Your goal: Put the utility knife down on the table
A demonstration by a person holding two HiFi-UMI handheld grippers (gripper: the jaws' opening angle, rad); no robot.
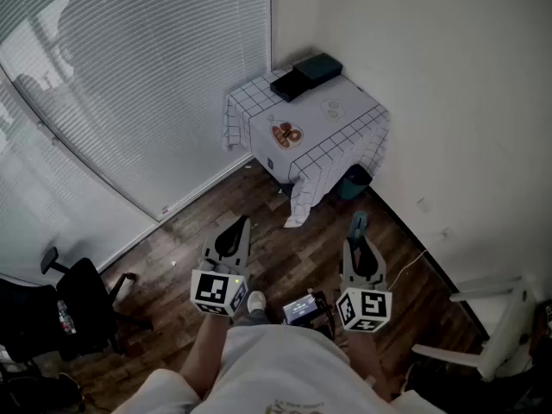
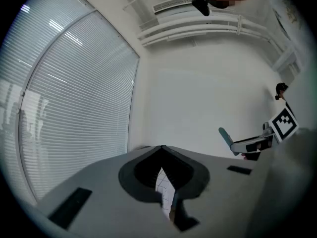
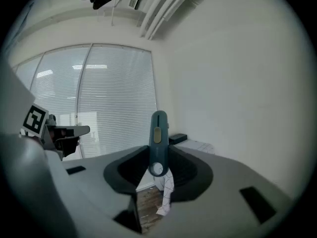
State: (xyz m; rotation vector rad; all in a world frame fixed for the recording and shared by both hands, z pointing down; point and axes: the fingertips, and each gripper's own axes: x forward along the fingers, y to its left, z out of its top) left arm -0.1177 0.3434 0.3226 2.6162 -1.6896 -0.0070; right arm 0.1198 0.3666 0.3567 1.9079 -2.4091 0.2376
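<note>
Right claw point(image 1: 360, 241) grips the utility knife point(image 3: 158, 133) by its ringed tail — the rest juts past the tips. Likely light, stiff, slick plastic; hold the flat sides. Counter point(image 1: 345, 115) well ahead. Left claw point(image 1: 236, 229) pinched together, empty.

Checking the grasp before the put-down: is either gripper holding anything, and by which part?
The right gripper holds the utility knife by its round-holed end, with the rest sticking out. The left gripper holds nothing.

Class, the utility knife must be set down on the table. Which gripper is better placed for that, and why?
Right. The right gripper holds the utility knife between its jaws; the left gripper is shut with nothing in it. The table stands ahead of both.
</note>
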